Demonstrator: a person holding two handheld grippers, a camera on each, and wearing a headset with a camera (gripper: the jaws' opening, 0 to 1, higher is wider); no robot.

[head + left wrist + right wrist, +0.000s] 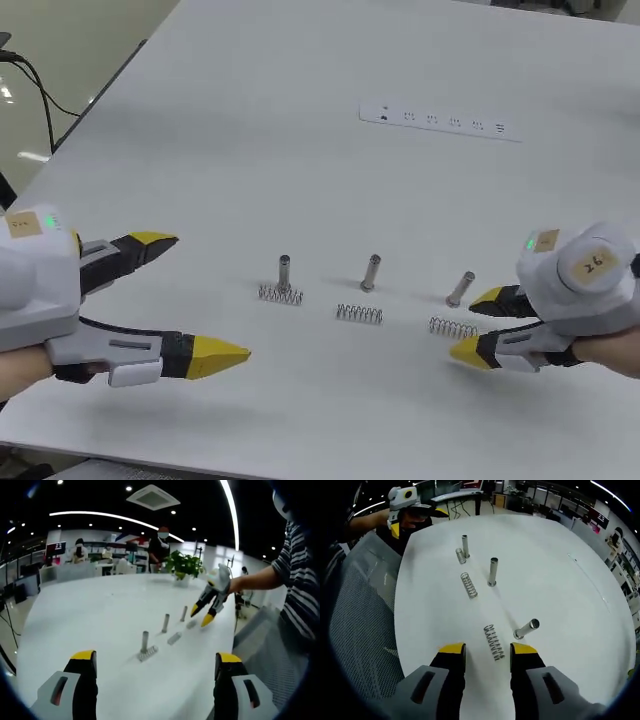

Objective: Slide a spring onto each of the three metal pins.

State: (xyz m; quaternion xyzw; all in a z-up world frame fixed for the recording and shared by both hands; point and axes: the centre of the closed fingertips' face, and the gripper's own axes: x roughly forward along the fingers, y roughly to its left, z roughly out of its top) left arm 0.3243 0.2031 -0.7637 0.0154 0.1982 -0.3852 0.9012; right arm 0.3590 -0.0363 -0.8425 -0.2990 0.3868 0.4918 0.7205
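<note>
Head view: left hand-held gripper (212, 295) gapes empty; right hand-held gripper (462, 324) open, empty, beside spring (443, 326)

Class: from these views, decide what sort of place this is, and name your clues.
Probably an open-plan office: a long white table with a power strip on it, a potted plant, rows of desks beyond, and a ceiling air-conditioning unit.

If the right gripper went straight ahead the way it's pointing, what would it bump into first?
Probably the nearest spring, lying on the table just ahead of the open right gripper, in line with the gap between its jaws. The tilted pin beside it sits slightly off that line.
</note>
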